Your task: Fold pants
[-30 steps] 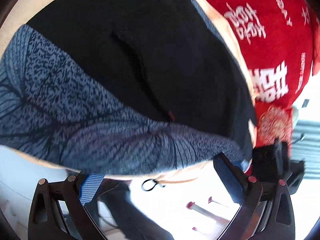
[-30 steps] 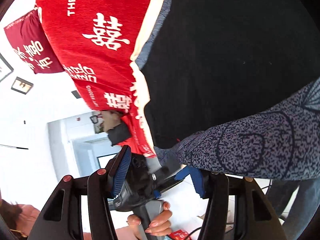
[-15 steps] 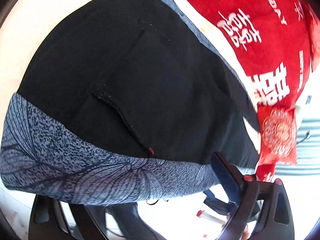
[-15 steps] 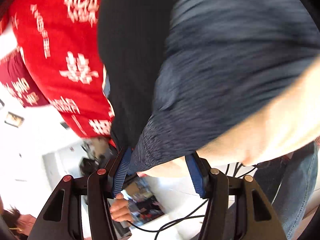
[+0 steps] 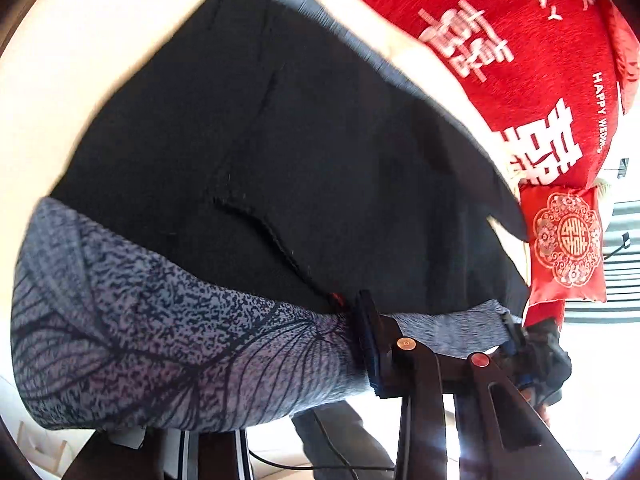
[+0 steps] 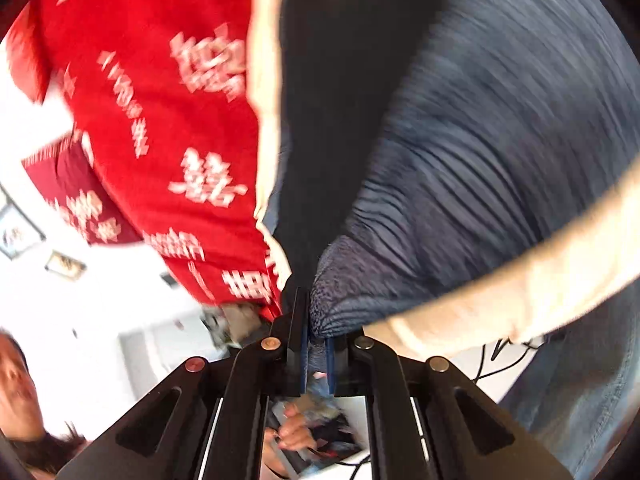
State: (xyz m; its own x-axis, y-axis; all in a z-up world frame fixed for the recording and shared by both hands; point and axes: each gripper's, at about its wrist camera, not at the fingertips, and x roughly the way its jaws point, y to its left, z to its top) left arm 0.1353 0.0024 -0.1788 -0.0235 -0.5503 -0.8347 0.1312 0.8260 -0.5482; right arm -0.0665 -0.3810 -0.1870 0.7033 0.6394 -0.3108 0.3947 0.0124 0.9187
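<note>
- pants (image 5: 304, 168) spread flat on the cream surface (image 5: 80, 72), grey patterned waistband (image 5: 160, 340) along the near edge, legs running off toward 12-1 o'clock; red cushion (image 5: 532, 60) sits beyond
- left gripper (image 5: 360, 344) just clamped down on the waistband
- right gripper (image 6: 316, 344) also just pinched shut on the band's corner; it shows at 3 o'clock from the left one, so both ends of the band are held

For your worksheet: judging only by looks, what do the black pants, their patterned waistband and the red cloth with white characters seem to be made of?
Pants: probably a matte woven or knit fabric; dull black, soft folds, a stitched pocket seam.
Patterned waistband: likely stretchy knit; speckled grey-blue weave with fine ribs, bunched where the left gripper pinches it.
Red cloth: seemingly a plush or chenille-like textile; fuzzy surface, white characters woven or printed, hard to tell.
</note>
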